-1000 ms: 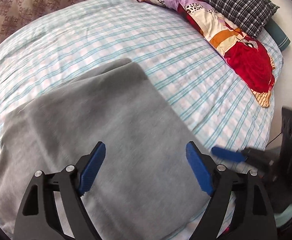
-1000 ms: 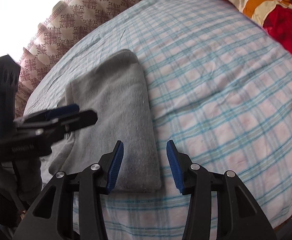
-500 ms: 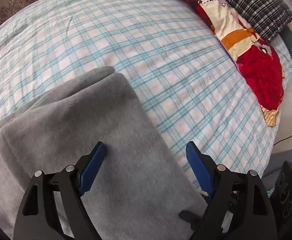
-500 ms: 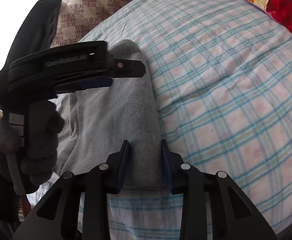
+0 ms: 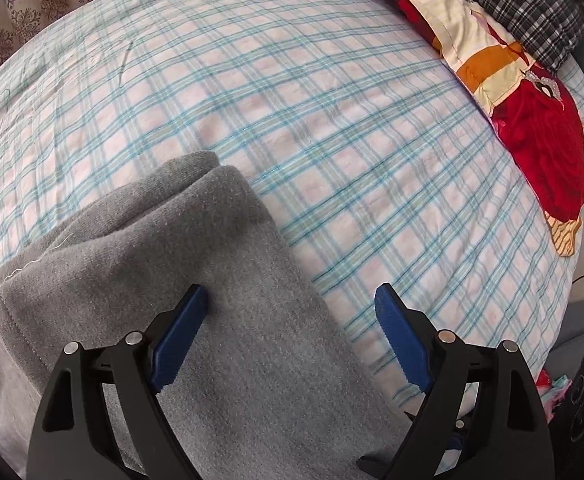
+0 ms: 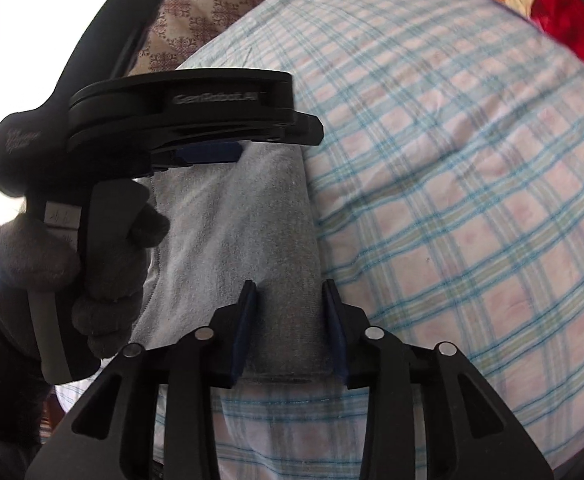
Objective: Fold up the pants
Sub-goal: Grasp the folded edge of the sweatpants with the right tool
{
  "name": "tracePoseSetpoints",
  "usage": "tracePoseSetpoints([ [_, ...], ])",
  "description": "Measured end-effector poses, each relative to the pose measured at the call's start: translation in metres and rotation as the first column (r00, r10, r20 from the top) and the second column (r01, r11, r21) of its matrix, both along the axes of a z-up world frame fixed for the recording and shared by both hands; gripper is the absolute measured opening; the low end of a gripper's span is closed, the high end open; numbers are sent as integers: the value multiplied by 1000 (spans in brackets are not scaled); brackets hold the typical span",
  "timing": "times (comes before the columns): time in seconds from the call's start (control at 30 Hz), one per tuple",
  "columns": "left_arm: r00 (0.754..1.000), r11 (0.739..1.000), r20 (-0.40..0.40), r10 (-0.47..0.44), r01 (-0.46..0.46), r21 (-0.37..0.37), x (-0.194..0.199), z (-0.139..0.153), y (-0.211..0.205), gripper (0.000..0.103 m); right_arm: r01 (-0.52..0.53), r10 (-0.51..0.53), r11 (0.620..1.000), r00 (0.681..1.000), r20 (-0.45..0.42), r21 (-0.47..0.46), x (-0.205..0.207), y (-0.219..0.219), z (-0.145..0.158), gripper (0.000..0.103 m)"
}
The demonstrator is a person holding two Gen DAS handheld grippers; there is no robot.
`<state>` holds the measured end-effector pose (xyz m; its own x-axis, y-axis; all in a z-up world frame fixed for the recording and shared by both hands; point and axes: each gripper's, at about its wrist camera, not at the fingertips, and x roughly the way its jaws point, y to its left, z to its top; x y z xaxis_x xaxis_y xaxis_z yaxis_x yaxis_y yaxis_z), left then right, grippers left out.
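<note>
Folded grey pants lie on the checked bedsheet, seemingly layered

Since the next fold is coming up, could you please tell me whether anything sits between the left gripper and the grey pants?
Nothing visible does. The left gripper hangs open directly over the grey pants, with only bare checked sheet beside the fabric.

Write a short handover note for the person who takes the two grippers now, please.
Left gripper: open, over the grey pants, holding nothing.
Right gripper: fingers on both sides of the pants' near folded edge; a firm grip cannot be confirmed.
Pants: lying folded lengthwise on the checked bedsheet.
Left: probably fold them across into a shorter stack.
</note>
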<state>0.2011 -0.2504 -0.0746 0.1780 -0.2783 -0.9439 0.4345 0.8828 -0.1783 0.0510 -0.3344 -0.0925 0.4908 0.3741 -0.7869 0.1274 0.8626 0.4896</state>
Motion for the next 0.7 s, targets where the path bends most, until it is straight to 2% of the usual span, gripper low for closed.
tracePoseSetpoints([
  [0.07,1000,1000,-3,2,-2,-5,1,0,0,87,7,-7,1000,1000,-5,22,0,-2,-2,35],
  [0.17,1000,1000,-9,5,-5,-14,2,0,2,87,-3,3,1000,1000,9,9,-2,-1,2,31],
  [0.4,1000,999,-19,0,-1,-34,-3,9,18,87,-53,67,991,991,112,-122,-12,23,30,25],
  [0.5,1000,1000,-13,-8,8,-27,-6,15,25,87,-67,87,988,986,143,-137,-18,29,36,25],
  [0.7,1000,1000,-17,-1,0,-16,-9,26,40,87,-120,179,954,964,199,-276,-28,63,52,25],
])
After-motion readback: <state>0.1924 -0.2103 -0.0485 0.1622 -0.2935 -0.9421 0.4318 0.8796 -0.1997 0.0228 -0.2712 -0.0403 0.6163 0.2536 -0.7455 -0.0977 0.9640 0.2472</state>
